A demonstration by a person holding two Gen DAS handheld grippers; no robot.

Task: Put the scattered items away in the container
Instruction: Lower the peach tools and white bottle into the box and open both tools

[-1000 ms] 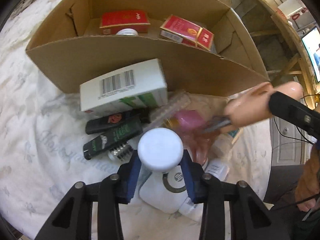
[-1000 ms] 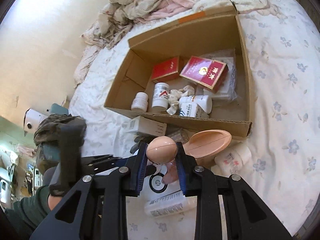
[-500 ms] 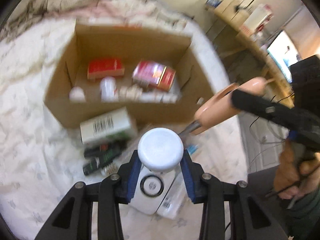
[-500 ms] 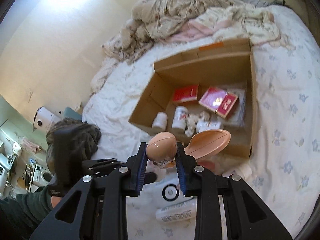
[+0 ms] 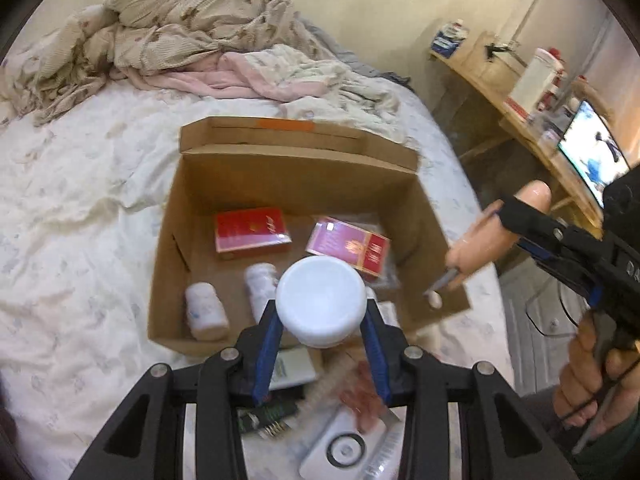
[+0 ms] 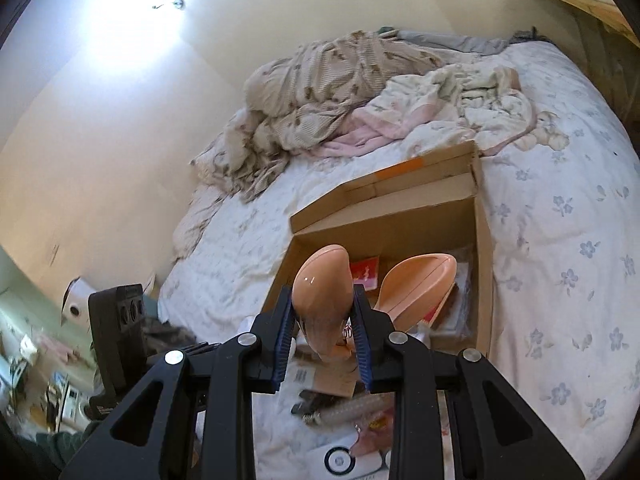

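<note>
On the bed [image 5: 72,208] with its white flowered sheet stands an open cardboard box [image 5: 280,176], and both tools hang above its near side. The left tool [image 5: 322,334] is clamped on a white round jar [image 5: 322,306], which is held in the air over the near wall of the box. The right tool [image 6: 322,330] is clamped on a peach-coloured plastic object [image 6: 322,292] with a spoon-like second part [image 6: 416,284] beside it; in the left wrist view this object [image 5: 480,240] is at the right wall of the box, with a thin metal tip pointing down.

Inside the box lie a red pack [image 5: 252,232] at the far left, a second red pack [image 5: 348,246] to the right of it, and two white bottles [image 5: 204,312] on the near left. The smaller bottle is close to the near wall, and the other one [image 5: 260,284] is partly hidden behind the jar.

Near the box, on the sheet under the left tool, some things are scattered: a white flat device with a black ring [image 5: 344,446], a dark lighter [image 5: 268,416] and something pink [image 5: 360,396] that is too blurred to name. A crumpled blanket [image 5: 180,28] lies at the far end of the bed. At the right a wooden shelf [image 5: 528,128] carries a screen [image 5: 596,160].
</note>
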